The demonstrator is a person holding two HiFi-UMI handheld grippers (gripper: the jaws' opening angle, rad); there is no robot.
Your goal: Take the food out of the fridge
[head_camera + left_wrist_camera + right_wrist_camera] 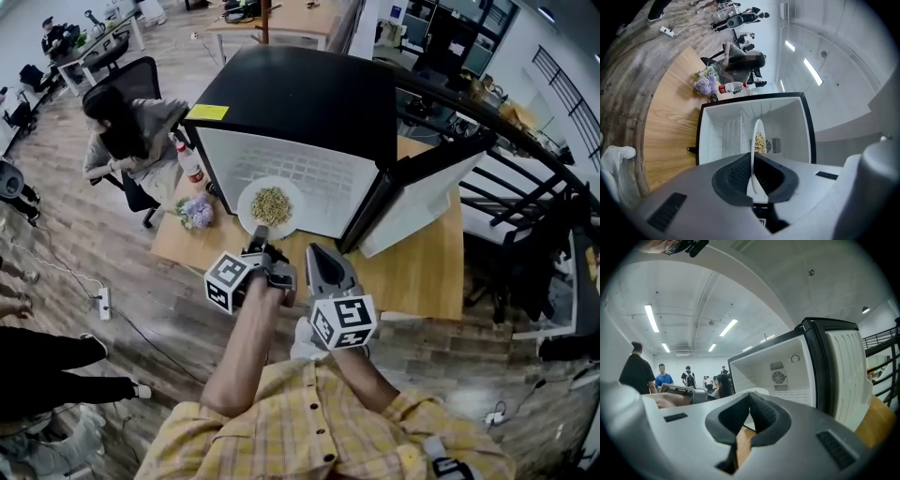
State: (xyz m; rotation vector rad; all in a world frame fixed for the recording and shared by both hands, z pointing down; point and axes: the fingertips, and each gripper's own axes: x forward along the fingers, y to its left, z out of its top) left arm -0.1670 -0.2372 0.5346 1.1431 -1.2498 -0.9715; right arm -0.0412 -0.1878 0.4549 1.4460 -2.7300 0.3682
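Food plate [246, 210] | left claw [752, 158] clamped on rim | right claw [749, 398] closed, empty

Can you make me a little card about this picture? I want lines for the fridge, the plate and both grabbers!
fridge: small and black, standing on a wooden table
door: swung open
plate: white, held at the fridge's open front
food: a pale heap on the plate
left gripper: shut on the plate's rim
right gripper: shut, holding nothing
beside the fridge: purple flowers and a bottle
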